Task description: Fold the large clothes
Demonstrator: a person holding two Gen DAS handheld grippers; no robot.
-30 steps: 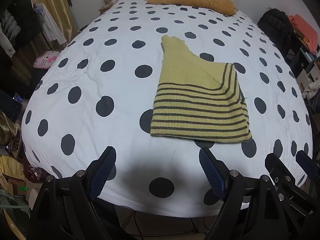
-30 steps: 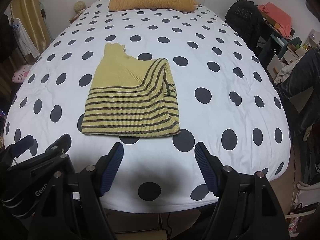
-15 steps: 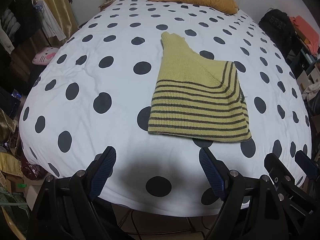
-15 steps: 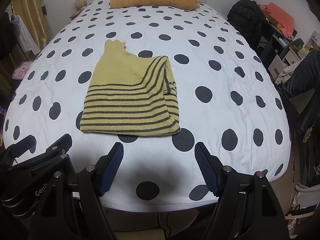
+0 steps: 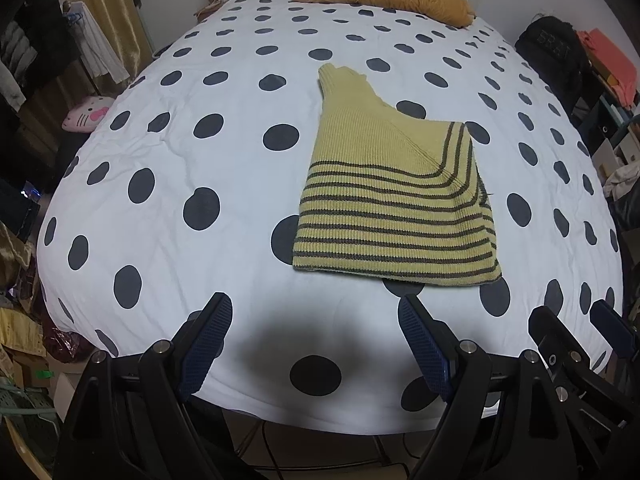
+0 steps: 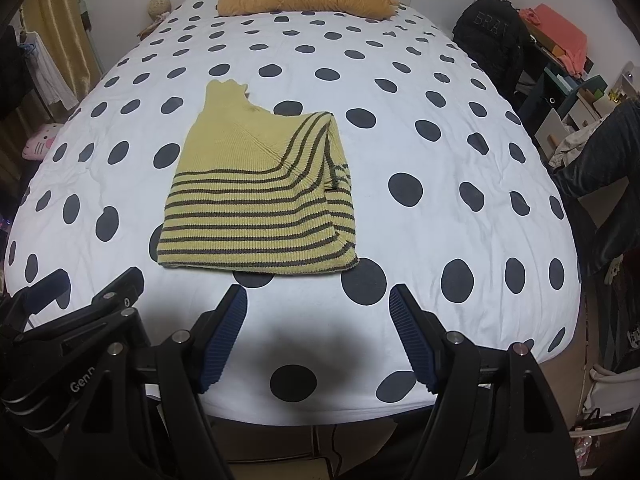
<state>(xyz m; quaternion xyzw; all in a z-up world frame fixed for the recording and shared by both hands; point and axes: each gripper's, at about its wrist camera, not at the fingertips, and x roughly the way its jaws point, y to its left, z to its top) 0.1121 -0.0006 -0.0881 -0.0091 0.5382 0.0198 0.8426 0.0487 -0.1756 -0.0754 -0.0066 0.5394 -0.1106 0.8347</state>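
Jaws of the left gripper and right gripper were held spread and empty above the near edge of the bed; the folded striped sweater was laid beyond them.

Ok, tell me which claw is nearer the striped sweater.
Right, slightly. The right claw sits open just below the striped sweater's near hem; the left claw hangs open, off toward its near-left corner.
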